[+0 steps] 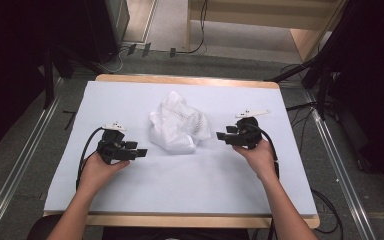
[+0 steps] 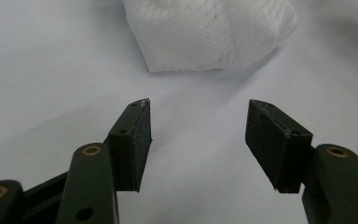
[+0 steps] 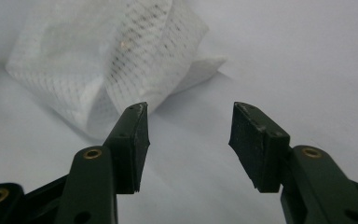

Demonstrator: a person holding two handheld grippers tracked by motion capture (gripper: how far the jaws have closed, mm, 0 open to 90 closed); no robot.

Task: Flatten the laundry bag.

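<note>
Two grippers (image 1: pixel 141 152) (image 1: pixel 221 135) flank crumpled, perhaps mesh, cloth (image 1: pixel 179 123).

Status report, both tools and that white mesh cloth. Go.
Left tool open, holding nothing. Right tool open, holding nothing. White mesh cloth crumpled on the table between them, untouched. Nothing in the way.

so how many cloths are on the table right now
1. A single crumpled white mesh cloth lies near the middle of the table, between the left hand-held gripper and the right hand-held gripper, touching neither. Its folds could hide something underneath.
</note>
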